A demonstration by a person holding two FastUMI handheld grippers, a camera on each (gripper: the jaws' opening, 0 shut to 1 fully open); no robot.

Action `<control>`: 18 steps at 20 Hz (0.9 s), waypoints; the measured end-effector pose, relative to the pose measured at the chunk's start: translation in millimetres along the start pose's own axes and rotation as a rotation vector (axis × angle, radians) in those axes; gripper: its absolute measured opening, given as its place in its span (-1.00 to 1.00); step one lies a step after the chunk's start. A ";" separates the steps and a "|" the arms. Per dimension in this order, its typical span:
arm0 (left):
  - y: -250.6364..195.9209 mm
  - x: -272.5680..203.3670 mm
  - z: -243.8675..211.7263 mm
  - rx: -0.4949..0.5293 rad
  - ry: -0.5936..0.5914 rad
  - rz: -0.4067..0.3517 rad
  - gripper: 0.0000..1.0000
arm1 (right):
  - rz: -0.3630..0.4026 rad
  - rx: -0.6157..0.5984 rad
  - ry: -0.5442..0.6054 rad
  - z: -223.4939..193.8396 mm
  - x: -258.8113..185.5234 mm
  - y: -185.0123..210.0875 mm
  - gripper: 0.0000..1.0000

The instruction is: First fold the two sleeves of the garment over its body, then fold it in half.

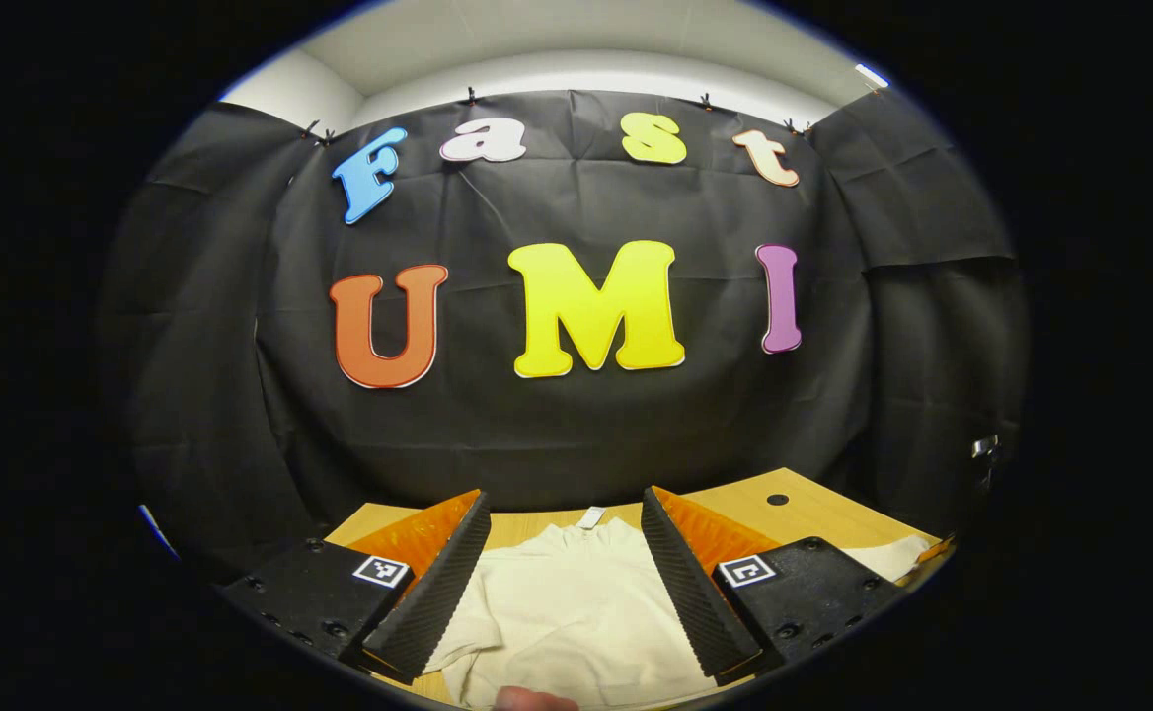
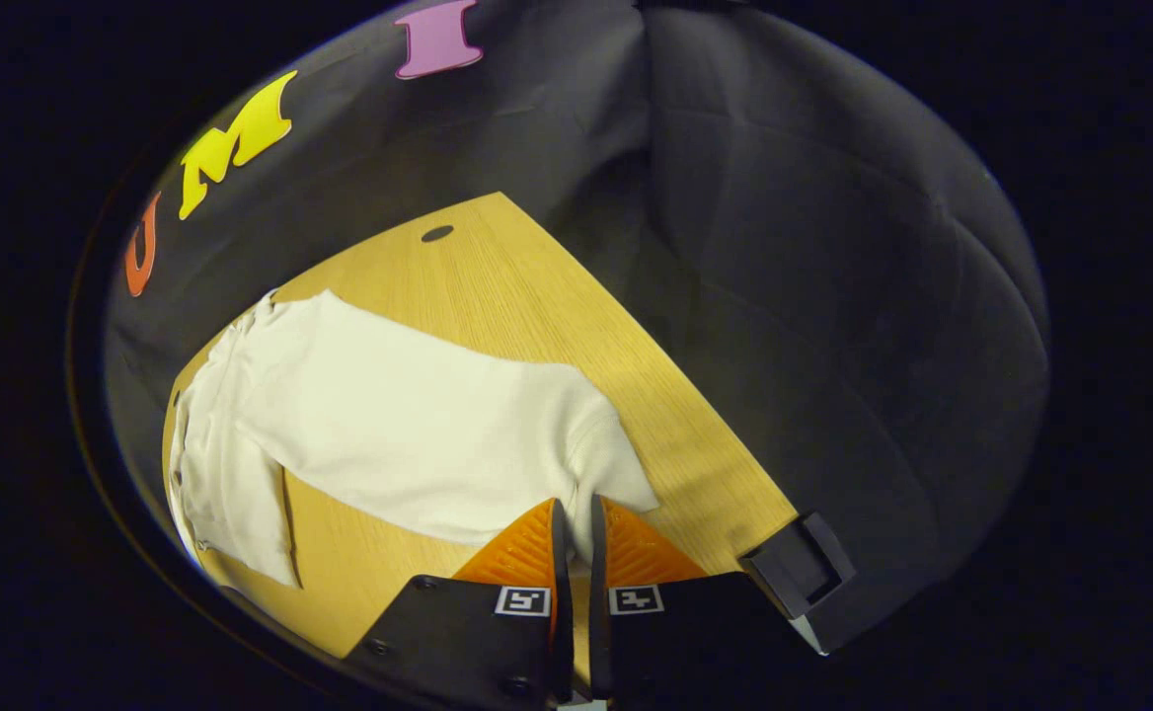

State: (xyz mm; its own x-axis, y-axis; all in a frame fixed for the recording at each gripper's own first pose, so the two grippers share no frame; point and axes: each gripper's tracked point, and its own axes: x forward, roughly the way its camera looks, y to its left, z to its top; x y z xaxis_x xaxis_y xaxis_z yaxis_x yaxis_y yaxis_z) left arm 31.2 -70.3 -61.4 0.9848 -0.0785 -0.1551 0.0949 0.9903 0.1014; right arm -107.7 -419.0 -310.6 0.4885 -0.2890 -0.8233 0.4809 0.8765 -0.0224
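A cream long-sleeved garment (image 1: 567, 612) lies on the wooden table (image 1: 813, 509), its collar label toward the far wall. My left gripper (image 1: 565, 502) hovers open above the garment's body, one finger on each side of it, holding nothing. In the right gripper view one sleeve (image 2: 409, 415) stretches flat across the table (image 2: 537, 286) from the garment's body (image 2: 226, 484) toward me. My right gripper (image 2: 576, 513) is shut on that sleeve's cuff end near the table's right edge.
A black clamp block (image 2: 799, 568) sits at the table's near corner beside my right gripper. A round cable hole (image 2: 436, 234) is at the table's far end. A fingertip (image 1: 532, 699) shows at the bottom of the left gripper view. Black cloth walls surround the table.
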 end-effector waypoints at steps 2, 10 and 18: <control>7.5 -2.5 -2.7 -0.009 0.002 0.014 0.95 | 0.019 0.001 -0.044 22.4 -15.9 9.8 -0.87; 56.4 -14.2 -18.8 -0.061 0.024 0.107 0.95 | 0.129 -0.184 -0.240 146.1 -76.0 105.2 -0.91; 133.3 -43.9 -30.3 -0.089 0.029 0.268 0.95 | 0.310 -0.477 -0.339 202.8 -91.7 284.2 -0.87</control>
State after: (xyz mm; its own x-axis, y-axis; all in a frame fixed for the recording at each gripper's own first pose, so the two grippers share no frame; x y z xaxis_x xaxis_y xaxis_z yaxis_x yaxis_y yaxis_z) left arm -3.8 68.6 -70.8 0.9682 0.1900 -0.1627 -0.1831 0.9815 0.0566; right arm 131.8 -221.4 -126.4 0.7922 -0.0324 -0.6094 -0.0560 0.9905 -0.1255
